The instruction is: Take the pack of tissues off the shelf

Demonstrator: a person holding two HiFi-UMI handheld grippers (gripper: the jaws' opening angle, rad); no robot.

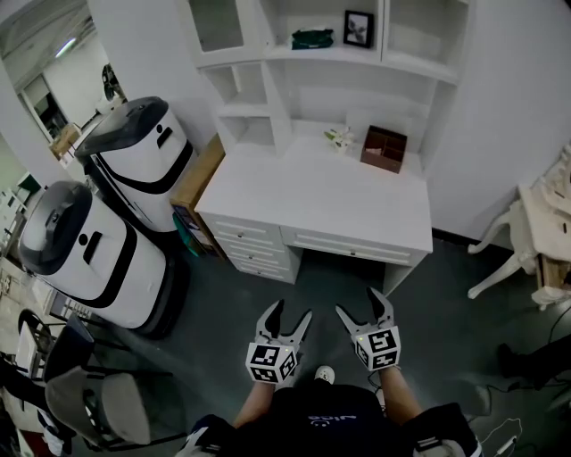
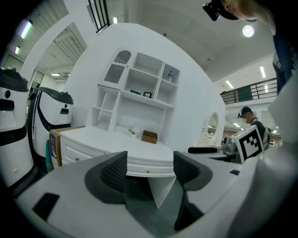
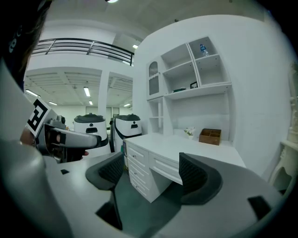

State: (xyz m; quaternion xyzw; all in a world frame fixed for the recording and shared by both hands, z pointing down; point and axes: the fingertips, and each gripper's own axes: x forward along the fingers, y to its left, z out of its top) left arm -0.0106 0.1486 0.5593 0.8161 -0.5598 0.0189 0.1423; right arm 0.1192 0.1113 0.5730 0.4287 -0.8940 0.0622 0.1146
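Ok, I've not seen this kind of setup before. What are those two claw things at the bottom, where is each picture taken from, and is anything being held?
No robot here: a person holds a two-jaw tool in each hand. The head view looks down from a camera on the person's head; it shows the left gripper and the right gripper in front of a white desk. The other two pictures come from cameras riding on each gripper, looking along its jaws. Both pairs of jaws stand apart with nothing between them, so nothing is held. On the desk lie a brown wooden box and a small plant. On the shelf above sit a dark green item, possibly the tissue pack, and a picture frame.
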